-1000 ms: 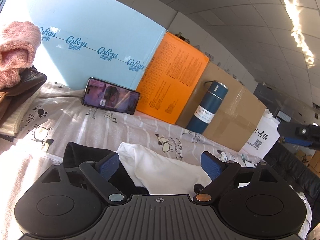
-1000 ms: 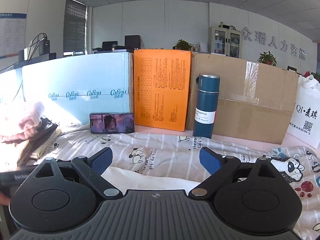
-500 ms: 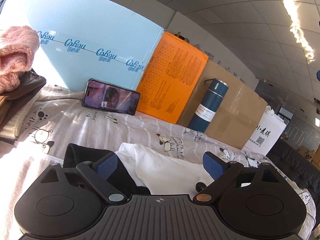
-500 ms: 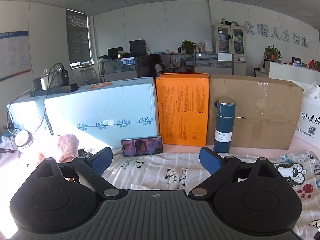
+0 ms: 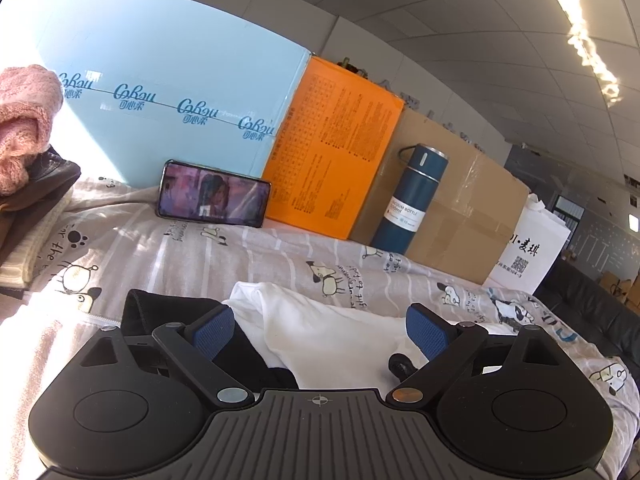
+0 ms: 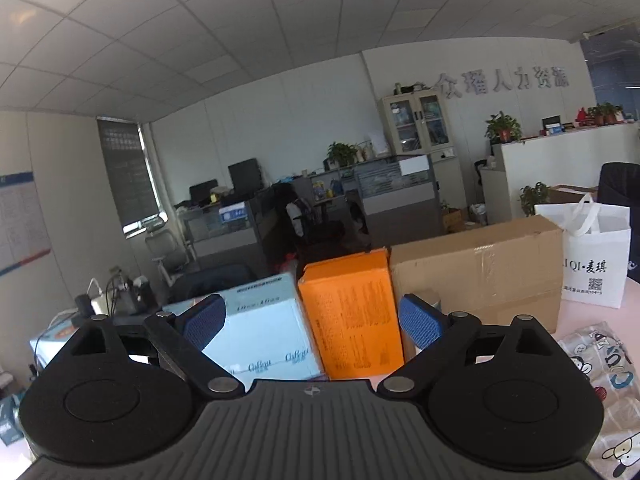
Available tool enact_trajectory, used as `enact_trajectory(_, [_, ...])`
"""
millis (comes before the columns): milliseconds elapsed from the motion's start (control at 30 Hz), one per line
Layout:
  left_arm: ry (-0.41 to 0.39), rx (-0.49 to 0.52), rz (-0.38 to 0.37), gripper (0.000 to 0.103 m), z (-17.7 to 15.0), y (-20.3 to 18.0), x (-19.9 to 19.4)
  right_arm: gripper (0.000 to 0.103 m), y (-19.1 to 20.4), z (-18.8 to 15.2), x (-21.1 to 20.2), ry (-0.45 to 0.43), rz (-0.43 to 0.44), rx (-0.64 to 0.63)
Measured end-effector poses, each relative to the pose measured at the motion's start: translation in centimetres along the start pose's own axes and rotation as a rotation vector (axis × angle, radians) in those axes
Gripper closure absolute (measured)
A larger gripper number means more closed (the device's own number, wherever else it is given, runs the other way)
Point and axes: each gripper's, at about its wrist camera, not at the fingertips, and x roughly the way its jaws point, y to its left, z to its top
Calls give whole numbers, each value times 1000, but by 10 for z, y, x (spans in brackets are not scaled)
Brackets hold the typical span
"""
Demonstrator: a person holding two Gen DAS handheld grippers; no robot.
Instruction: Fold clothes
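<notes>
Left gripper [image 5: 319,330]: jaws wide apart and empty, low over a black garment [image 5: 168,312] and a rumpled white shirt [image 5: 332,332] near the table's front edge. Best to pinch one shirt hem. Open sheet [image 5: 248,256] lies behind, boxes [image 5: 332,152] along the back edge. Right gripper [image 6: 312,326]: raised, jaws spread, holding nothing.
</notes>
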Motion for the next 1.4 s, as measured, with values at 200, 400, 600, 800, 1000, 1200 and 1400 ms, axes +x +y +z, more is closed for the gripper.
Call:
enact_trajectory(200, [3,20,-12,8,0,-4,-1,0,1,41,-59,-146,-115,-55])
enact_trajectory(400, [17,51,-18,8,-2,-8,2,0,-18,24,-58,-102,-238,-212])
enact_trajectory(600, [21,56,1,8,-2,-6,3,0,-60,-51,36,146,-296,-332])
enact_trajectory(800, [2,121,6,8,-4,-15,2,0,-95,-170,132,417,-147,-441])
enact_trajectory(1000, [36,259,-42,8,-13,-34,6,3,-112,-270,208,608,6,-375])
enact_trajectory(1200, [101,374,-78,8,-22,-51,14,13,-120,-305,237,627,167,-276])
enact_trajectory(1400, [174,354,-97,8,-23,-46,22,15,-114,-319,246,651,316,-288])
